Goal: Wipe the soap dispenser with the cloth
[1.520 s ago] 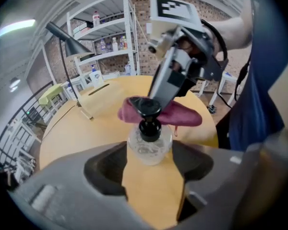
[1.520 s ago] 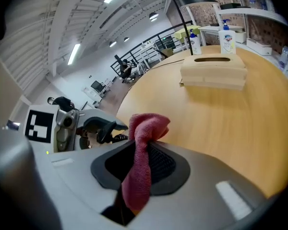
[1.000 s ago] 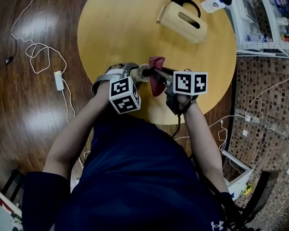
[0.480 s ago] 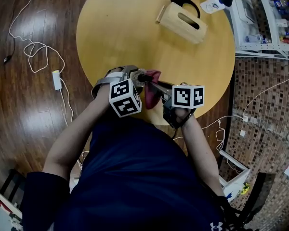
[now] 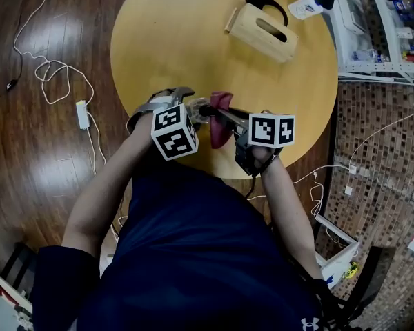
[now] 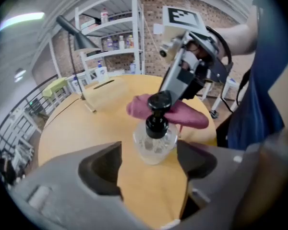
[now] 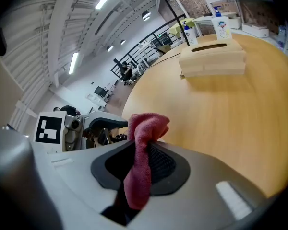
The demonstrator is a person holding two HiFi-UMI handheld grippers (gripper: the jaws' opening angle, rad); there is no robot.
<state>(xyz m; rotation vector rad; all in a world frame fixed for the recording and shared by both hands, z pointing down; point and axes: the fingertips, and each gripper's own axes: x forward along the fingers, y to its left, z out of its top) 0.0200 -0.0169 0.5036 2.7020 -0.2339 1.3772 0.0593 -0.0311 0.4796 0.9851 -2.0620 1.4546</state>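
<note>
Head view: the left gripper (image 5: pixel 190 104) and right gripper (image 5: pixel 217 110) meet at the near edge of the round bench (image 5: pixel 172 33). The soap dispenser (image 5: pixel 201 107) stands just ahead of the left one, and the red cloth (image 5: pixel 218 135) hangs from the right.

Left gripper view: its jaws have just been opening and stand wide. The dispenser sits just beyond their tips, touched by neither pad. The cloth lies against the dispenser's far side, by the black pump. The clear body seems to hold a pale liquid, though I cannot tell how much.

Right gripper view: the jaws are clamped on the cloth, whose fold sticks out past the tips. Far ahead is a wooden box (image 7: pixel 212 60) with a slot, its contents hidden.

Wiping looks under way. With the dispenser unheld, the next strokes call for light pressure, or a fresh hold from the left.
</note>
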